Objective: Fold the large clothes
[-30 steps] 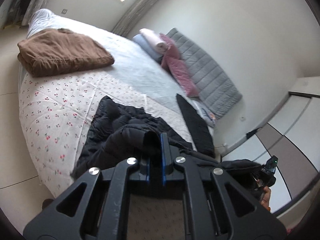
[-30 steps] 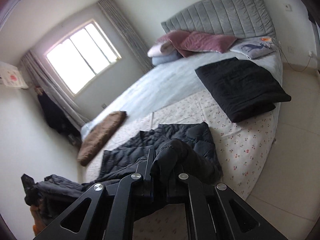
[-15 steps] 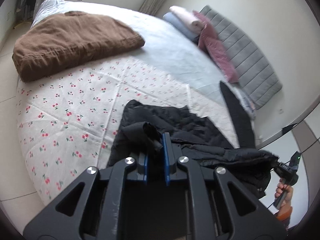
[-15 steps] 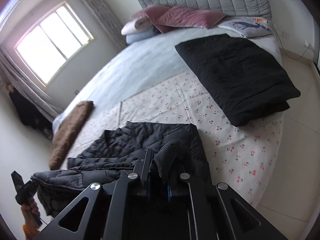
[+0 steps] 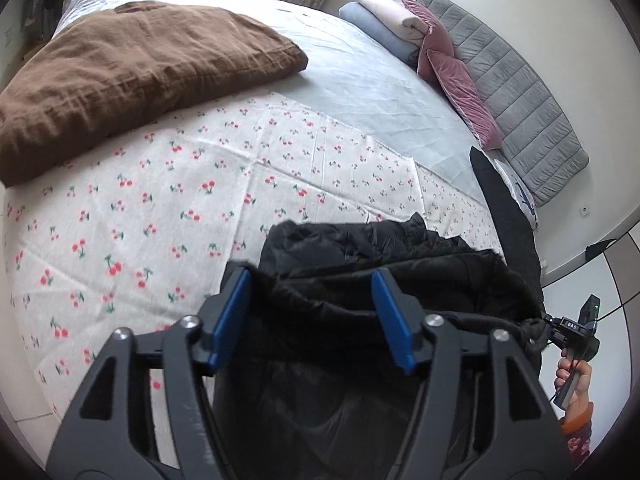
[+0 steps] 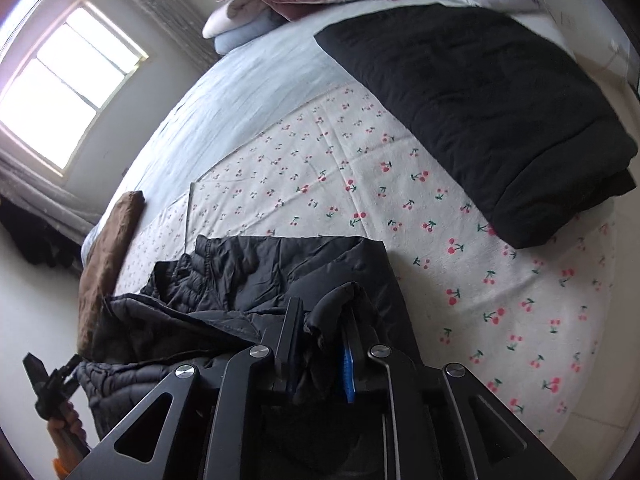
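Note:
A black quilted puffer jacket [image 5: 384,264] lies crumpled on the cherry-print sheet [image 5: 160,208] at the near edge of the bed. My left gripper [image 5: 310,304] is open, its blue pads spread over the jacket's near edge. In the right wrist view the jacket [image 6: 256,272] lies flat ahead, and my right gripper [image 6: 320,328] is shut on a bunched fold of its edge. The right gripper also shows in the left wrist view [image 5: 576,328], at the jacket's far right end. The left gripper shows small in the right wrist view [image 6: 52,384].
A folded brown garment [image 5: 132,64] lies at the far left of the bed. A folded black garment [image 6: 480,100] lies on the right side. Pillows [image 5: 404,24] and a grey headboard [image 5: 528,96] stand at the far end. Floor tiles run along the bed edge.
My left gripper has opened and let go of the jacket. Both grippers have moved lower and closer to the bed, and the jacket has come down onto the sheet.

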Tool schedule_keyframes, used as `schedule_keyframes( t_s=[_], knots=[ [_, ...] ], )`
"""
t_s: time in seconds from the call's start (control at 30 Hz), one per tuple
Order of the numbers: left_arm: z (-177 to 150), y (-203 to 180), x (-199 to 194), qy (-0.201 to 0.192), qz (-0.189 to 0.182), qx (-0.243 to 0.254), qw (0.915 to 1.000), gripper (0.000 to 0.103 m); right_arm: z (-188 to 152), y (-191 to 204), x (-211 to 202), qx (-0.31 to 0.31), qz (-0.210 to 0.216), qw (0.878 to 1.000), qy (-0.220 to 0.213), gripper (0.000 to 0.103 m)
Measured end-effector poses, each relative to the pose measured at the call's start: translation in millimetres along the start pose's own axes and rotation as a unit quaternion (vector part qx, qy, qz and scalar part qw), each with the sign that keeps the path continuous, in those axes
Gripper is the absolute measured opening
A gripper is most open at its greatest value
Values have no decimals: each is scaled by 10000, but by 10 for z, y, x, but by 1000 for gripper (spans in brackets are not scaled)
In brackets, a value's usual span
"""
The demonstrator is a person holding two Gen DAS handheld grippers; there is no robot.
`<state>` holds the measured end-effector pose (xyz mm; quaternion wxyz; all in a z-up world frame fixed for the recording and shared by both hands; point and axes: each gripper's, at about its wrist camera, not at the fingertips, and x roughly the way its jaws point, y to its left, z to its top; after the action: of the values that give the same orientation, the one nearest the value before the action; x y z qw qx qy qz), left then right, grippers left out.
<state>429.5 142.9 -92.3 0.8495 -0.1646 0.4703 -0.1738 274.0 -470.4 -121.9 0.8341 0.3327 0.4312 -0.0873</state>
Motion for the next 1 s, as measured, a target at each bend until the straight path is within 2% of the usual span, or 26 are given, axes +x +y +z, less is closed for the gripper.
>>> schedule_keyframes(
  t_s=[0.1, 0.23, 0.3, 0.4, 0.57, 0.7, 0.83, 0.9, 0.93, 1.0],
  knots=[
    [60, -8, -67, -97, 37, 97, 9999, 74, 65, -82, -31, 220, 241, 9995, -52, 29],
    [103, -56, -204, -243, 171, 425, 9987, 76, 178, -162, -243, 312, 242, 9983, -428, 53],
    [89, -50, -274, -299, 230, 603, 9975, 80, 216, -169, -340, 277, 235, 9977, -567, 55],
    [61, 14, -304, -311, 327, 775, 9960, 81, 241, -161, -412, 68, 105, 9980, -622, 60],
    [-64, 199, -238, -67, 262, 740, 9969, 81, 111, -35, -345, -736, -129, 9965, -375, 63],
    [-167, 257, -158, 151, 145, 813, 9965, 81, -87, 123, -184, -1587, -345, 9867, -45, 69],
    [-197, 258, -15, 321, 8, 826, 9961, 81, -125, 230, 33, -1961, -653, 9783, 156, 69],
    [-200, 237, 39, 360, -57, 780, 9963, 80, -75, 232, 127, -1900, -657, 9795, 164, 69],
    [-199, 219, 61, 380, -85, 779, 9962, 79, -44, 224, 170, -1827, -637, 9809, 170, 69],
    [-200, 165, 75, 367, -107, 811, 9960, 62, 12, 209, 246, -1696, -591, 9836, 185, 69]
  ],
)
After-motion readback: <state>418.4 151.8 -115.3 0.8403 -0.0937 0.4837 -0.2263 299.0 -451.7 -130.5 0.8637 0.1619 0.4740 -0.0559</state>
